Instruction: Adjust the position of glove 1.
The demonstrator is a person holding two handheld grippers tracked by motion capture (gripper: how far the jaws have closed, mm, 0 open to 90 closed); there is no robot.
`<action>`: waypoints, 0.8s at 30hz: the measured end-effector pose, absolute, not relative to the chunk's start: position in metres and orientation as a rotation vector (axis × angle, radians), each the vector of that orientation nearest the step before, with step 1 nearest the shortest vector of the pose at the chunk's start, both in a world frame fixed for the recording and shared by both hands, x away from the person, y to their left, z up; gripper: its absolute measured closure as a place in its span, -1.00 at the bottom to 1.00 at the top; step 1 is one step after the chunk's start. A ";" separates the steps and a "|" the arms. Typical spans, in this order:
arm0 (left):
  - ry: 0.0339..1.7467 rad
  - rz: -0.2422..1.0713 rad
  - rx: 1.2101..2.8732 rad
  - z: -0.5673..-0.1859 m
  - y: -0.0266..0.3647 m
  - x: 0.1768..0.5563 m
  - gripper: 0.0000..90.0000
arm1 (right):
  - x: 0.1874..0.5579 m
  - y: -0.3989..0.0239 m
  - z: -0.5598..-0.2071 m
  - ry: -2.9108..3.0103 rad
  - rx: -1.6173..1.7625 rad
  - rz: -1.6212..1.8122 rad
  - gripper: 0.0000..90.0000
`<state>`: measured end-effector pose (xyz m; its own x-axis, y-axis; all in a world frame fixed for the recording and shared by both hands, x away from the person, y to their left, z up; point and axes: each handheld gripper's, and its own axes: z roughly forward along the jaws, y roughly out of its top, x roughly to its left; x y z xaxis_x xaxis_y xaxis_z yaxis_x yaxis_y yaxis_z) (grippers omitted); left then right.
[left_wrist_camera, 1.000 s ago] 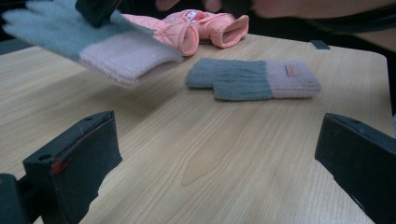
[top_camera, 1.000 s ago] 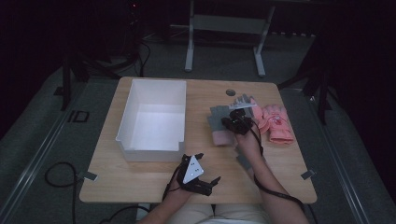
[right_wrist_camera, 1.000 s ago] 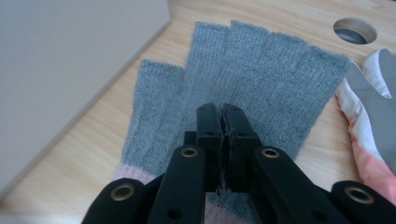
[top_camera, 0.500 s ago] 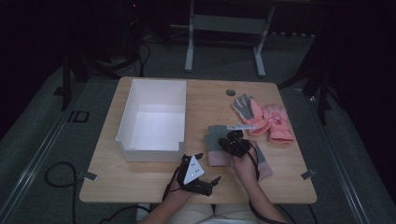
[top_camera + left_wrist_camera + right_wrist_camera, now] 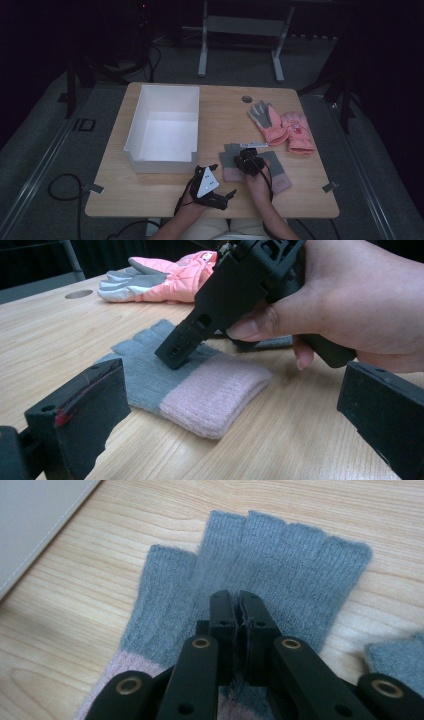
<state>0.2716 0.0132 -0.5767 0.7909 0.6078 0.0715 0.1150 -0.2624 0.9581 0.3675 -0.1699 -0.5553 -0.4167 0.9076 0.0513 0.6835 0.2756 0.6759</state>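
I see the knit glove [image 5: 260, 565] lying flat on the table [image 5: 165, 195], grey with short fingers and a pink cuff. My right gripper [image 5: 239, 605] is pinched together on its palm; my left gripper [image 5: 216, 181] stands apart near it.

Knit glove [image 5: 260, 565]: grey fingers and palm, pale pink cuff. Beyond it, padded gloves [image 5: 282, 125]: salmon pink with grey palms. Bin [image 5: 162, 130], left of the knit glove: white. Table [image 5: 150, 192]: light wood grain. Gripper [image 5: 239, 615]: black.
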 end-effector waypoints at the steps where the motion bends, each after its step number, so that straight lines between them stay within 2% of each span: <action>1: 0.557 0.520 1.800 -0.577 0.013 0.272 -1.00 | 0.369 -0.171 -0.555 2.209 1.448 0.909 0.85; 4: 0.556 0.517 1.800 -0.577 0.013 0.272 -1.00 | 0.369 -0.173 -0.553 2.207 1.460 0.931 0.69; 7: 0.556 0.515 1.800 -0.577 0.013 0.272 -1.00 | 0.368 -0.177 -0.544 2.201 1.422 0.954 0.62; 8: 0.555 0.514 1.801 -0.577 0.013 0.272 -1.00 | 0.367 -0.182 -0.536 2.211 1.354 1.011 0.51; 13: 0.552 0.516 1.802 -0.577 0.012 0.272 -1.00 | 0.368 -0.199 -0.520 2.213 1.268 1.036 0.51; 18: 0.549 0.515 1.802 -0.577 0.012 0.272 -1.00 | 0.369 -0.234 -0.503 2.267 1.175 1.051 0.55; 24: 0.547 0.519 1.808 -0.577 0.012 0.271 -1.00 | 0.360 -0.269 -0.499 2.342 1.077 1.001 0.54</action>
